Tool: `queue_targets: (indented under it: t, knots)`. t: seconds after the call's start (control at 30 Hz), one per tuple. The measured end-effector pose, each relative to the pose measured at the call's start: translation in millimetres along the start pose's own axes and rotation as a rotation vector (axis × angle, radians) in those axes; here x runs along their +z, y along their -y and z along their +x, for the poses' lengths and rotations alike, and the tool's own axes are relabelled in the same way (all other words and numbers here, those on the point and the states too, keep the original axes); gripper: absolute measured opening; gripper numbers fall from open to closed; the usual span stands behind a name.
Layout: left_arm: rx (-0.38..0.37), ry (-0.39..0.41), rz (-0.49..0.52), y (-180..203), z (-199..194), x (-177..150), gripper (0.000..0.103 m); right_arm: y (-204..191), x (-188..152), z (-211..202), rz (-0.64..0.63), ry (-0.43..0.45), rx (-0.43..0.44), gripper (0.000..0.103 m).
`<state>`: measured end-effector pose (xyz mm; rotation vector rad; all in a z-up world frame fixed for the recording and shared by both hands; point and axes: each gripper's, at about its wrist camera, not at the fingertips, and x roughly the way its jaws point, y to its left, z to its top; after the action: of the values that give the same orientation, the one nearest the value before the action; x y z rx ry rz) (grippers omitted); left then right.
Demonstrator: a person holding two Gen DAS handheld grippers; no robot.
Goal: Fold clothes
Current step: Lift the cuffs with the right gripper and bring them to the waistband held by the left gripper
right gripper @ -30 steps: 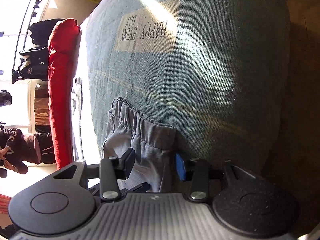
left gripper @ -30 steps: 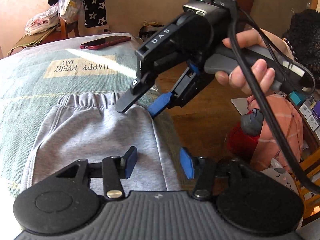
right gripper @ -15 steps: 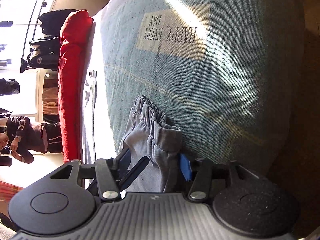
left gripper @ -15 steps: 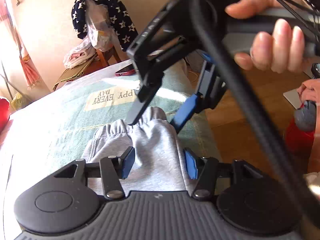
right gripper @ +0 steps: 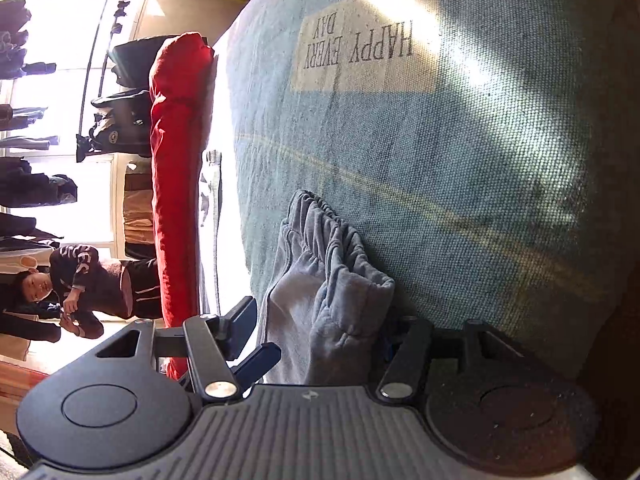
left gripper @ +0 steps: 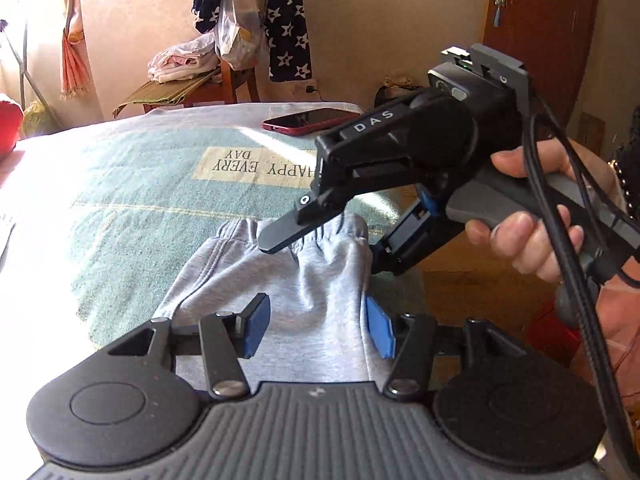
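Grey sweatpants [left gripper: 276, 276] with a gathered elastic waistband lie on the teal bed cover [left gripper: 140, 184], near its right edge. My left gripper [left gripper: 316, 320] is open just above the grey cloth, its blue pads on either side of it. My right gripper [left gripper: 328, 252], held by a hand [left gripper: 520, 240], is open and straddles the right end of the waistband, one finger on top and one at the edge. In the right wrist view the sweatpants [right gripper: 320, 280] bunch up between the wide fingers of the right gripper [right gripper: 316, 328]; the right fingertip is hidden behind cloth.
A red phone [left gripper: 312, 120] lies at the far end of the bed. Beyond it stands a chair [left gripper: 224, 84] piled with clothes. A red cushion [right gripper: 176, 160] runs along the bed's left side, with a person [right gripper: 80, 284] beyond. Wooden floor drops off right of the bed.
The sweatpants, flat and wide a second ago, are now bunched narrower at the waistband. The right gripper has moved in around the right corner. The left gripper has swung and settled lower.
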<state>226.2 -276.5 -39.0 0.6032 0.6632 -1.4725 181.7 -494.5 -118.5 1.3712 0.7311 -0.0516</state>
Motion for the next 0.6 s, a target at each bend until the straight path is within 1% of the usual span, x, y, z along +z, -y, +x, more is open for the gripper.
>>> queue_targets:
  t: [0.03, 0.07, 0.13, 0.17, 0.27, 0.37, 0.5, 0.53, 0.6]
  knots:
    - [0.006, -0.006, -0.007, -4.8, -4.2, -4.8, 0.054, -2.5, 0.6, 0.2, -0.018, -0.004, -0.015, 0.054]
    - [0.012, -0.011, -0.014, -9.6, -8.3, -9.6, 0.054, -4.4, 1.0, -0.3, -0.034, -0.008, -0.031, 0.048]
    - [0.023, -0.023, -0.028, -19.3, -16.6, -19.3, 0.054, -8.2, 1.7, -1.2, -0.065, -0.016, -0.063, 0.023]
    - [0.029, -0.028, -0.035, -24.1, -20.8, -24.1, 0.054, -9.8, 1.9, -2.8, -0.076, -0.016, -0.083, 0.02]
    - [0.053, -0.05, -0.06, -39.3, -30.7, -37.2, 0.054, -16.3, 2.1, -8.1, -0.109, -0.012, -0.136, 0.017]
    - [0.09, -0.051, -0.12, -55.7, -25.7, -39.9, 0.054, -27.8, 1.9, -12.1, -0.148, -0.017, -0.165, 0.017]
    - [0.056, -0.056, -0.213, -72.0, -3.0, -30.7, 0.054, -37.1, 1.0, -18.5, -0.191, -0.025, -0.217, 0.017]
    - [0.051, -0.053, -0.215, -72.1, 1.0, -28.5, 0.054, -37.9, 0.7, -20.3, -0.198, -0.027, -0.24, 0.017]
    - [0.039, -0.042, -0.205, -70.6, 8.2, -24.3, 0.056, -38.0, -1.5, -25.0, -0.203, -0.028, -0.255, 0.017]
